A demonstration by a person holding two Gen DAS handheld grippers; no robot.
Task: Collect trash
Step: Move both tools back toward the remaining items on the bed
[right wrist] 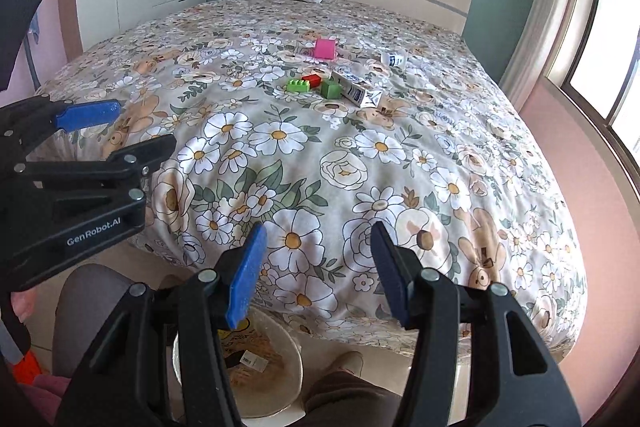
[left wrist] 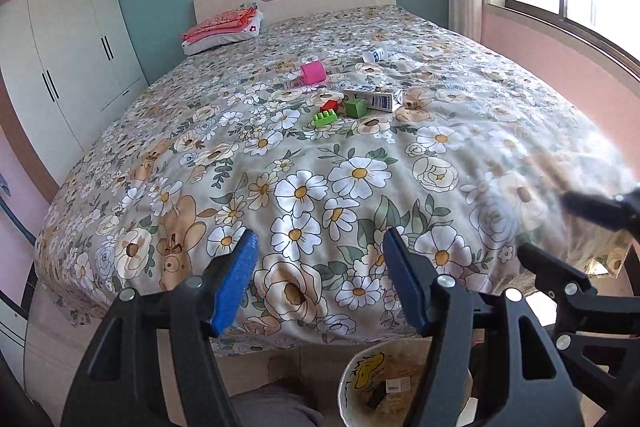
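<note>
On the flowery bed (left wrist: 304, 187), far up near the middle, lies a white and blue carton (left wrist: 374, 98) on its side. It sits just beside a green block (left wrist: 354, 107), a red block (left wrist: 329, 104) and a green brick (left wrist: 325, 117). A small white cup (left wrist: 374, 53) lies farther back, and a pink box (left wrist: 313, 73) too. The carton looks empty, so it is likely light and easy to squash. Pinch it gently across its long flat sides. The cup looks blurry; it may be thin and roll away. The left gripper (left wrist: 320, 247) is spread wide and holds nothing. The right gripper (right wrist: 318, 247) is wide too, with nothing in it. A bin (right wrist: 280, 343) waits on the floor below them.
</note>
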